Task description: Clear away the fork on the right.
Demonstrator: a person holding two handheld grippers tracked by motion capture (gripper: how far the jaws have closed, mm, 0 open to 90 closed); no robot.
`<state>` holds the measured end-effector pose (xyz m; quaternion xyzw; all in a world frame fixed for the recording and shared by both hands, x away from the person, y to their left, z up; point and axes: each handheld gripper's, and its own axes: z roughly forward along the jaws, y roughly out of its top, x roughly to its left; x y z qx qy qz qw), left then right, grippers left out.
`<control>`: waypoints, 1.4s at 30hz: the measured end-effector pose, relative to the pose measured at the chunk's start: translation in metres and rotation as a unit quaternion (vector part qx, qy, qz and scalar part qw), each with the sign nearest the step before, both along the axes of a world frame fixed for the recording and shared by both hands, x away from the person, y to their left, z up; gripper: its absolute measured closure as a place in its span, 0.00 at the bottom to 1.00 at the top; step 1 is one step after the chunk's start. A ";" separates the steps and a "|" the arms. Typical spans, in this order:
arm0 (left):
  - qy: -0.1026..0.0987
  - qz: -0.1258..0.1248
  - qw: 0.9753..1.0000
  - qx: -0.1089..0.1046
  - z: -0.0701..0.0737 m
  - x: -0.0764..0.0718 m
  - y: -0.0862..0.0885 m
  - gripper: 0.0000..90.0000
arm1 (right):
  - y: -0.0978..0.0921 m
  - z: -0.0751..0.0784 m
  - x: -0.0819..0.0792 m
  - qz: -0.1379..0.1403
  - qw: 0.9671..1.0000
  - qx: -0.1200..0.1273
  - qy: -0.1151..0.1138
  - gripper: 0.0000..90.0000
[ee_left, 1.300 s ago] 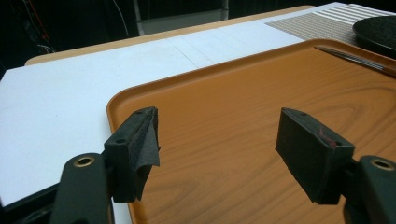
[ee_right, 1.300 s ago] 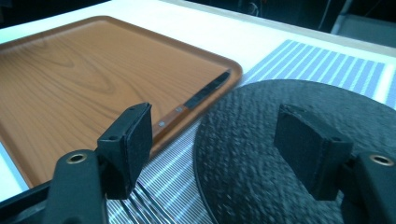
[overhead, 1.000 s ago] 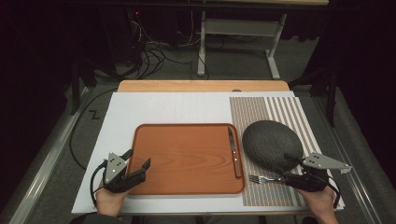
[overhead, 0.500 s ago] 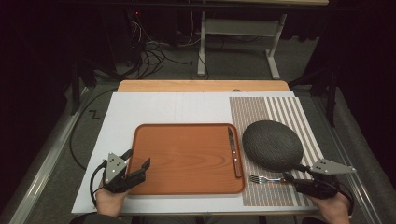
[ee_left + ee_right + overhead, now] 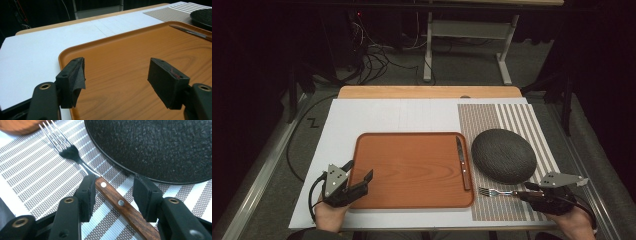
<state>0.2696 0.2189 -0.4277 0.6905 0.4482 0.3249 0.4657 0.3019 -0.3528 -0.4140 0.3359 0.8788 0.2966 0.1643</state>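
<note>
The right gripper (image 5: pixel 113 195) straddles the fork's (image 5: pixel 75 157) wooden handle on the striped placemat (image 5: pixel 30 180), jaws parted and unclosed; pinching off-centre could skid it into the black plate (image 5: pixel 160 147); the left gripper (image 5: pixel 117 82) gapes wide above the orange tray (image 5: pixel 125 55).

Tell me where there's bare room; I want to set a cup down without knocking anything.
Most of the tray is bare left of the knife. The white board behind the tray is free too. It's crowded on the striped mat: plate, fork and right gripper fill its near half.
</note>
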 end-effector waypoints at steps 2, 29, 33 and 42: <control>0.000 0.000 1.000 0.000 0.000 0.000 0.000 0.33 | 0.000 0.000 0.002 0.003 1.000 -0.006 0.006 0.63; 0.000 -0.001 1.000 0.002 0.000 0.000 -0.001 0.33 | 0.014 -0.005 0.008 0.080 0.994 -0.053 0.050 0.77; 0.001 -0.001 1.000 0.003 0.000 0.000 -0.001 0.33 | 0.015 -0.005 0.007 0.088 0.993 -0.059 0.044 0.78; 0.002 0.001 1.000 0.005 -0.001 0.000 -0.001 0.33 | 0.022 -0.006 0.007 0.117 0.991 -0.053 0.042 0.85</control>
